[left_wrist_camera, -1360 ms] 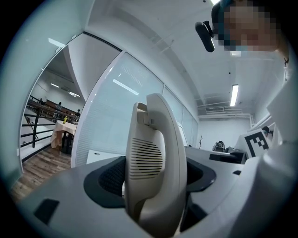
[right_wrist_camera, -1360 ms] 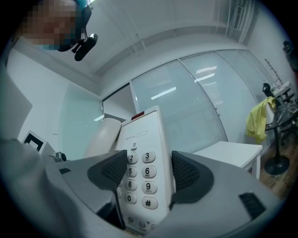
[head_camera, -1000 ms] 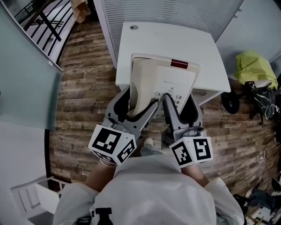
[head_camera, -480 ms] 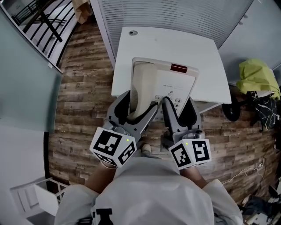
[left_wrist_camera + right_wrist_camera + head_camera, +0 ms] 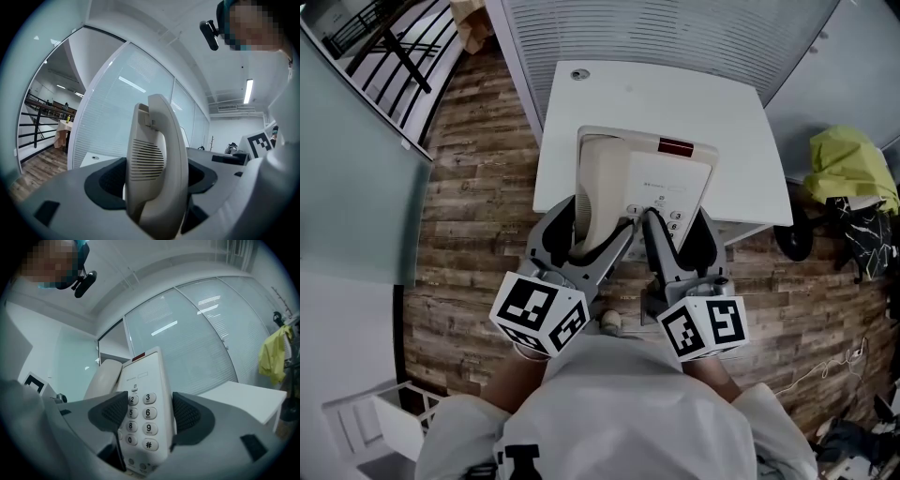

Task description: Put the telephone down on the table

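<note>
- Head view: you hold the cream plastic desk telephone (image 5: pixel 666 173) tilted over the near edge of the white rectangular table (image 5: pixel 741 122). You cannot tell whether its underside touches the top.
- Writing: the right gripper view reads keys 2, 3, 6, 8, 9, 0 and #. The small label above them is too fine to read. A red strip crosses the telephone's far end.
- Left gripper (image 5: pixel 595 230): its dark ribbed pads are clamped on either side of the smooth, curved handset (image 5: pixel 157 159). The handset's slotted grille faces the camera.
- Right gripper (image 5: pixel 678 225): its dark pads press on the two long sides of the keypad body and grip it.
- Room: bare table top shows beyond the telephone and to both sides of it. A small round hole (image 5: pixel 579 74) sits near the table's far left corner.
- Surroundings: a wood-plank floor (image 5: pixel 478 216) lies around the table. A yellow-green cloth bundle (image 5: pixel 848 159) lies well apart on your right.
</note>
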Tool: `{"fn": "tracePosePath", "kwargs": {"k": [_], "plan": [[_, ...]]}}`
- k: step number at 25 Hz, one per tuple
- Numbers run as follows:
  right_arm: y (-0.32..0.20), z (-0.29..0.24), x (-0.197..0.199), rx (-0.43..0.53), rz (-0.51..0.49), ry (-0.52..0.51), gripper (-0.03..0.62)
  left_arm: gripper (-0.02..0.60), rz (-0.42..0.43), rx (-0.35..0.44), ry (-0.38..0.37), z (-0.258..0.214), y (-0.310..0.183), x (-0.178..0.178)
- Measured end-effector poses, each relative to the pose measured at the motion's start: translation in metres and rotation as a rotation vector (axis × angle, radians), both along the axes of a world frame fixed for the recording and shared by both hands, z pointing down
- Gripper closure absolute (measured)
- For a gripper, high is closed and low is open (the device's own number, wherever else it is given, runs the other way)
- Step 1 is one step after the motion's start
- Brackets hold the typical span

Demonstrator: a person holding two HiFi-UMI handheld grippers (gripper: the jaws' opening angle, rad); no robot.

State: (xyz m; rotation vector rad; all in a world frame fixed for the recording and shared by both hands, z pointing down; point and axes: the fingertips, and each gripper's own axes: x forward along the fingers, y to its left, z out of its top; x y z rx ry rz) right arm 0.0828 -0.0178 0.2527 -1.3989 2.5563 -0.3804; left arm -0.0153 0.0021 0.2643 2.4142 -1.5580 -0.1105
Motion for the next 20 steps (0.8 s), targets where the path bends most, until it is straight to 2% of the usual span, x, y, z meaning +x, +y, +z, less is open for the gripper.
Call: {"fn": "tracePosePath", "kwargs": {"k": [11, 20], "plan": [[-0.010, 0.009, -0.001, -0.015, -0.019, -0.003, 0.286, 0.233, -0.026, -0.017, 0.000, 0.008, -0.008, -0.001], [-0.068, 0.011, -0.011, -0.014, 0.002, 0.005, 0.285, 0.233, -0.014, -0.018, 0.012, 0.012, -0.068, -0.011]]}}
